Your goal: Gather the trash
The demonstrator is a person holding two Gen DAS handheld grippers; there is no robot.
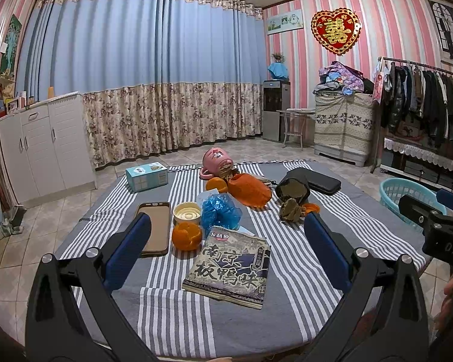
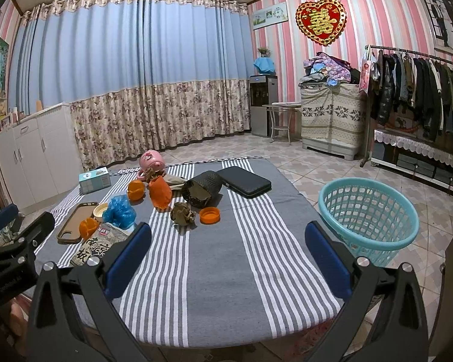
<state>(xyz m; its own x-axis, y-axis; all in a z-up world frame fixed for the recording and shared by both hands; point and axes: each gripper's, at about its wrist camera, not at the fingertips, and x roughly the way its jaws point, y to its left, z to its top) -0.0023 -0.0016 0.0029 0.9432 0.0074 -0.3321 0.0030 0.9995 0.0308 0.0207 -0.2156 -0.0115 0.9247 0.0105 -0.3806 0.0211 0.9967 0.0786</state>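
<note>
Both tongs are spread wide with nothing between them. The left tongs (image 1: 226,235) hang over the near end of the bench (image 1: 256,325), lined up on the snack packet (image 1: 231,267) with the big Chinese lettering, which lies flat right between the two blue pads. My guess is that packet gets picked first, since it's nearest and nothing sits on top of it. The right tongs (image 2: 226,246) hover over a bare stretch of striped cloth, probably kept on that side because the teal basket (image 2: 367,215) stands on the floor just off the bench's right edge (looks empty, and it's the obvious place for the rubbish).

The trash is all still on the bench: orange peel (image 1: 186,236) touching the packet's far-left corner, a crumpled blue plastic bag (image 1: 221,211) just behind it, a bigger peel piece (image 1: 249,188), a brownish paper wad (image 1: 290,209) and an orange cap (image 2: 209,215) near the middle.

Mixed in are things that likely aren't trash: a phone case (image 1: 154,228), a small white lid (image 1: 187,211), a tissue box (image 1: 147,176), a tipped pink cup (image 1: 216,160), a black flat case (image 1: 323,181). The peel and bag crowd the packet's far edge, so a sloppy grab could drag them.
</note>
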